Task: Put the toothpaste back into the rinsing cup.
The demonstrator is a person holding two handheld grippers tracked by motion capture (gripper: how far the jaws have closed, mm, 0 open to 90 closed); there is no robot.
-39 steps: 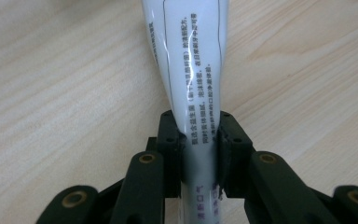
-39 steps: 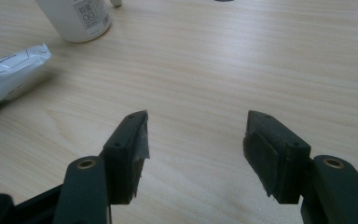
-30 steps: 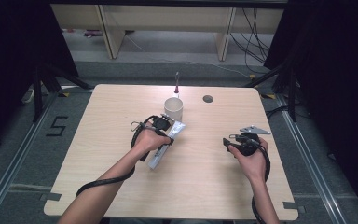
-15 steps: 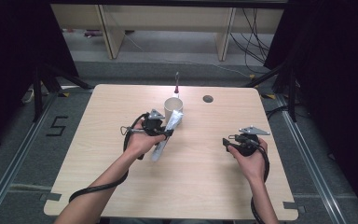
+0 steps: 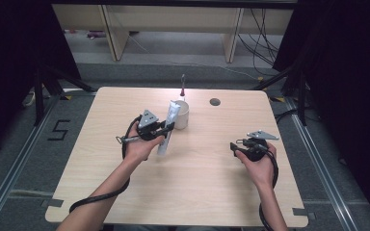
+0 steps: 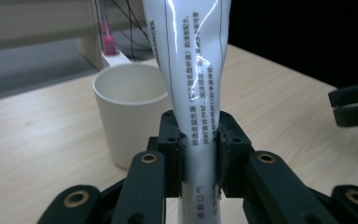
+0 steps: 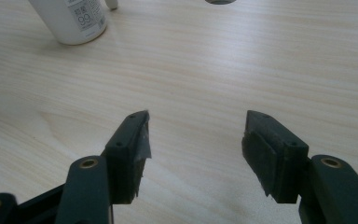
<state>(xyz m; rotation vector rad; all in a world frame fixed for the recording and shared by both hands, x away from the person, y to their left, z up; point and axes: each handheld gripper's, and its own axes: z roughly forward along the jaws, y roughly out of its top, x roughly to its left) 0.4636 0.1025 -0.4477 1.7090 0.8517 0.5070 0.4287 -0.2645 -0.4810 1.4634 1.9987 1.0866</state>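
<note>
Toothpaste tube (image 6: 200, 93) stands tall, squeezed tight in my left gripper (image 6: 199, 154), right beside the white cup (image 6: 128, 109). I think I am carrying it there. Next I lift it over the rim and let go. My right gripper (image 7: 193, 140) waits wide open, holding nothing.

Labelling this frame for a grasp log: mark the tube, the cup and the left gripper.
tube (image 6: 200, 93), left gripper view, on its printed white body.
cup (image 6: 126, 121), left gripper view, on its outer wall.
left gripper (image 5: 166, 127), high view, at its tips clamping the tube.
</note>
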